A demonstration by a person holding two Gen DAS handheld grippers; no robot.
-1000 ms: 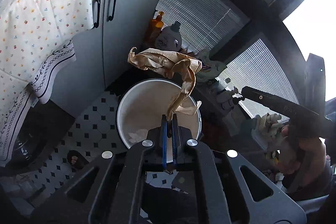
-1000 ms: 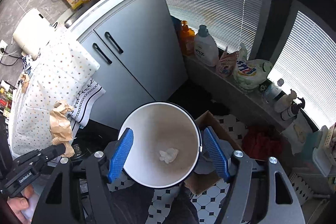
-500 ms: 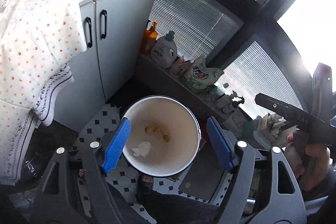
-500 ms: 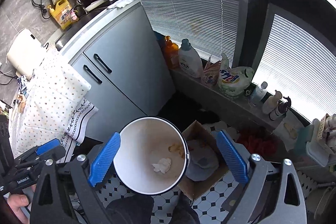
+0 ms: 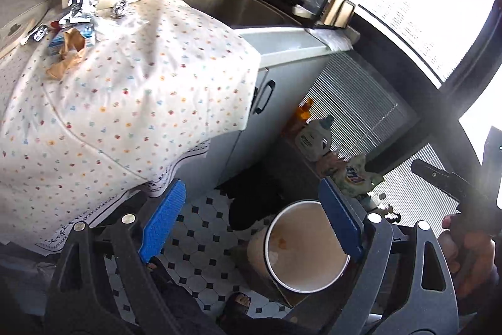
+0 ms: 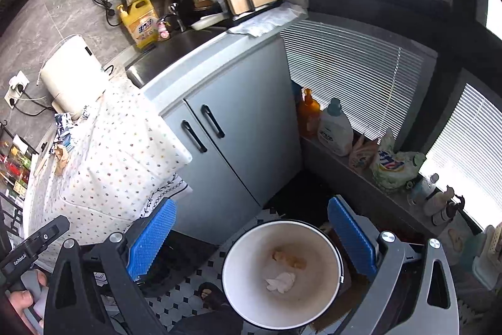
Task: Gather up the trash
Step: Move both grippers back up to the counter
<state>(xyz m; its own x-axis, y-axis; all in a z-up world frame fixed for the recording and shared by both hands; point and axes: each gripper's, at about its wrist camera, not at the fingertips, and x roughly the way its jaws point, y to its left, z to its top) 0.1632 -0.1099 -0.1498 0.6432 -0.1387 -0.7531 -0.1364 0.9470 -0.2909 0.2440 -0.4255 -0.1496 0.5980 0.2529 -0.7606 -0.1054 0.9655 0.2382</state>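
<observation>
A white trash bin (image 6: 282,272) stands on the tiled floor; it also shows in the left wrist view (image 5: 306,247). In it lie a brown paper scrap (image 6: 290,259) and a white tissue wad (image 6: 280,281). My left gripper (image 5: 251,228) is open and empty, above the floor left of the bin. My right gripper (image 6: 251,240) is open and empty above the bin. On the floral tablecloth (image 5: 131,90) lie crumpled brown paper (image 5: 67,52), a blue-white carton (image 5: 73,35), foil wrappers (image 5: 80,0) and a foil ball (image 5: 120,9).
Grey cabinet (image 6: 238,140) with black handles and a sink (image 5: 232,7) stand behind the bin. Detergent bottles (image 6: 334,127) line the sill under the blinds. A cardboard box (image 5: 282,288) sits under the bin. A white appliance (image 6: 72,77) stands at the table's far end.
The left gripper opened and dropped the brown paper into the bin, then swung up and left toward the table. The right gripper rose slightly, still over the bin.
</observation>
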